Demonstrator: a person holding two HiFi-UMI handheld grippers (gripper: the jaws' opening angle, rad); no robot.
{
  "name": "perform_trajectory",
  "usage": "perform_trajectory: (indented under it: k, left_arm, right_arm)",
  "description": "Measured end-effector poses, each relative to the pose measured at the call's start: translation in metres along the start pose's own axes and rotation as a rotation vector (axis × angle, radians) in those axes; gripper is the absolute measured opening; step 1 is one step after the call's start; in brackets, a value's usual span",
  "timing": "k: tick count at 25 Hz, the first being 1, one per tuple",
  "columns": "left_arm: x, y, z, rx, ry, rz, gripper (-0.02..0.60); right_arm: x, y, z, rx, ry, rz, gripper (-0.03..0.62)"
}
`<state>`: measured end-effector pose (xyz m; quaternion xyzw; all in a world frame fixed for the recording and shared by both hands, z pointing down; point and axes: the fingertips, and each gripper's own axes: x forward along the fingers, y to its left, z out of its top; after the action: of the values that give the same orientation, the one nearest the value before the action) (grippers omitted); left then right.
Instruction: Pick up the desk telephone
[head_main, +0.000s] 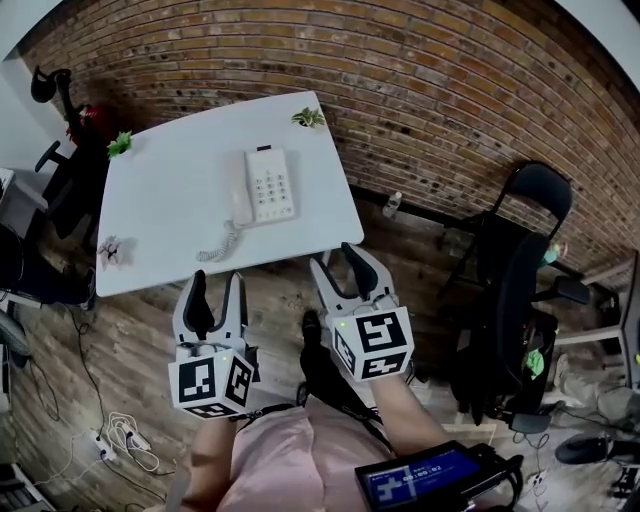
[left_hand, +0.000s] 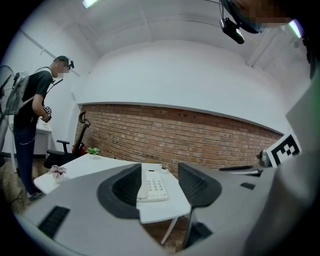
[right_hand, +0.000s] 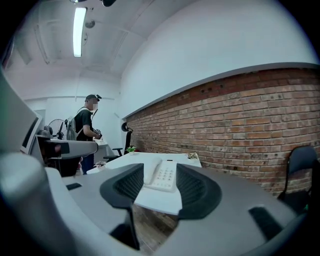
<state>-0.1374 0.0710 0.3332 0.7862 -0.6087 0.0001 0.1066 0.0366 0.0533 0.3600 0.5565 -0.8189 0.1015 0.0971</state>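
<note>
1. in the upper middle of the head view, the desk telephone (head_main: 262, 187) lies flat on the white table (head_main: 160, 200), near its centre and well apart from both my claws.
2. low in that same view, my left claw (head_main: 217, 282) and right claw (head_main: 335, 256) hang over the wood floor (head_main: 130, 350), short of the table's near edge. each has its jaws moderately apart and empty. in both gripper views the phone only shows far off through the gap.
3. the step in hand, as i judge it, is the approach: nothing is touched and no grip is begun.
4. the phone's long axis runs up and down the head view, tipped slightly. its top end points at the brick wall (head_main: 420, 90) and its bottom end toward me.
5. the handset (head_main: 243, 190) lies along the left side and the keypad (head_main: 272, 185) is on the right. the coiled cord (head_main: 220, 243) trails from the lower left toward the near edge.
6. the next move calls for reaching over that edge and coming down with the jaws across the phone's short width.
7. the body looks broader than my present gap, so i would likely have to open wider, and mind the cord.
</note>
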Motion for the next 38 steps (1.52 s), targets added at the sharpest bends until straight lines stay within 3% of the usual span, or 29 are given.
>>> perform_trajectory:
  k: [10, 17, 27, 32, 38]
  left_arm:
    - [0.119, 0.02, 0.003, 0.005, 0.049, 0.037, 0.244]
    - [0.19, 0.03, 0.032, 0.015, 0.024, 0.072, 0.253]
    - [0.234, 0.041, 0.081, 0.039, -0.068, 0.104, 0.258]
    - [0.249, 0.053, 0.078, 0.026, -0.063, 0.111, 0.259]
    - [0.276, 0.073, 0.054, 0.001, 0.0, 0.101, 0.262]
  right_arm:
    - [0.11, -0.058, 0.011, 0.035, 0.05, 0.033, 0.212]
    - [0.179, -0.086, 0.051, 0.032, 0.023, 0.083, 0.212]
    - [0.23, -0.102, 0.106, 0.0, -0.06, 0.12, 0.212]
    - [0.249, -0.101, 0.104, -0.011, -0.043, 0.127, 0.212]
    - [0.279, -0.101, 0.087, -0.001, 0.016, 0.121, 0.213]
